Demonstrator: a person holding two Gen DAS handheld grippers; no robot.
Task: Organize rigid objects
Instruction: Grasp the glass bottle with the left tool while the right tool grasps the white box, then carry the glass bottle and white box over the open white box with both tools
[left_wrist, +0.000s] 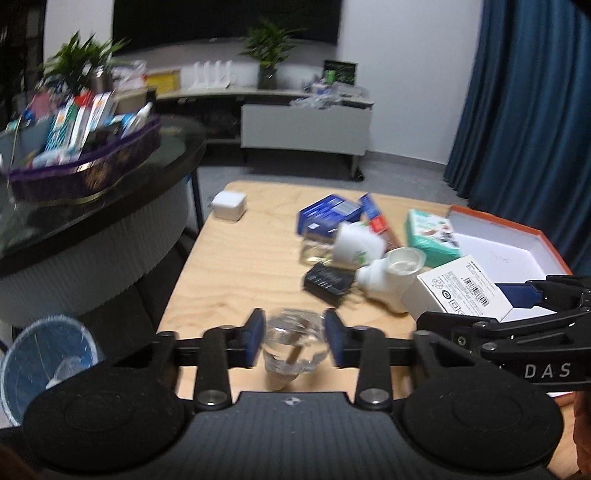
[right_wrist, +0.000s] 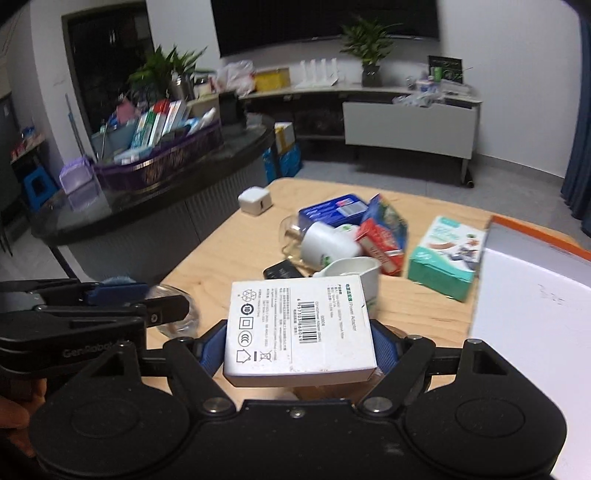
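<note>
My left gripper (left_wrist: 293, 330) is shut on a small clear glass jar (left_wrist: 295, 347), its blue pads pressed on both sides, just above the near part of the wooden table (left_wrist: 240, 266). My right gripper (right_wrist: 297, 350) is shut on a white power adapter box (right_wrist: 299, 325), label side up, held over the table's near edge. In the right wrist view the left gripper (right_wrist: 155, 301) and the jar (right_wrist: 181, 314) are at the left. An open white box with an orange rim (right_wrist: 535, 295) lies at the right.
A pile in mid table holds a blue box (left_wrist: 328, 214), a white plug-in device (left_wrist: 358, 243), a white cup (left_wrist: 402, 260), a black adapter (left_wrist: 328, 282) and a teal box (left_wrist: 430, 232). A white cube charger (left_wrist: 229, 204) sits far left. A dark counter with a purple basket (left_wrist: 85, 173) stands left.
</note>
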